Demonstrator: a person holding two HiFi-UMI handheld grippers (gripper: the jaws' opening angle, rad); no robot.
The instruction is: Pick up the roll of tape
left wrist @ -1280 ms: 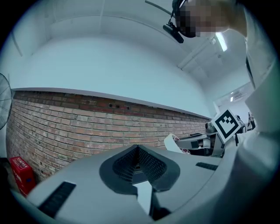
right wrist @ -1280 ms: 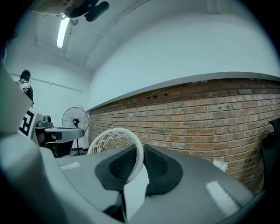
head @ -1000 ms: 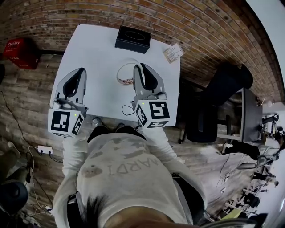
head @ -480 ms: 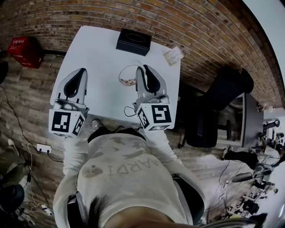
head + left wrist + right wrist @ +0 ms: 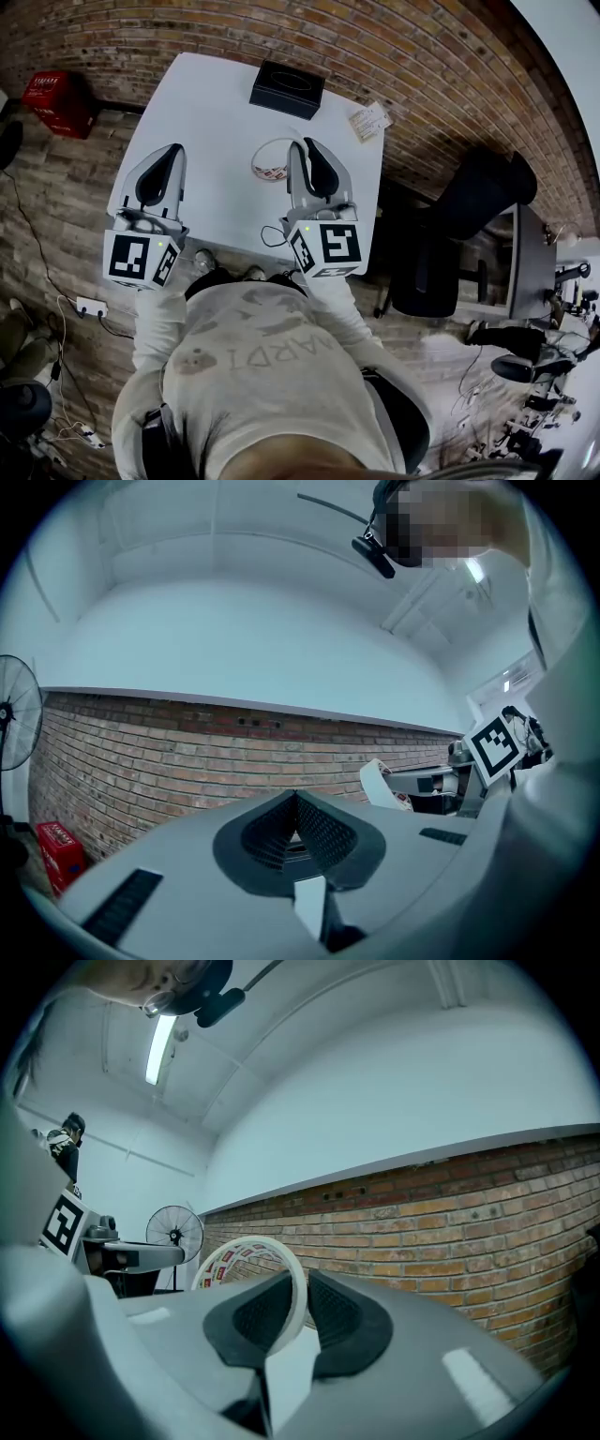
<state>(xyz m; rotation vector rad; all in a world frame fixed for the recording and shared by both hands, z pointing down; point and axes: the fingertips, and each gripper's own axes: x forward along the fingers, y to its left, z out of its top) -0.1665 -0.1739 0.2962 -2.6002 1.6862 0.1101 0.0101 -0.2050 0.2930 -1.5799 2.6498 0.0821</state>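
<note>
White table (image 5: 211, 103): tape roll (image 5: 271, 173) gripped.
Only its own view shows the right gripper (image 5: 298, 1288) pinching the rim; left gripper (image 5: 296, 803) jaws together, empty.

Right hand-held gripper (image 5: 302, 148) grips tape roll (image 5: 270, 173) over white table (image 5: 211, 103).

White lettered sweatshirt (image 5: 272, 375), grey right claw (image 5: 301, 150)

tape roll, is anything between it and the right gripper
Nothing visible: the right gripper is closed on the wall of the white roll of tape, one pad inside the ring, one outside.
</note>
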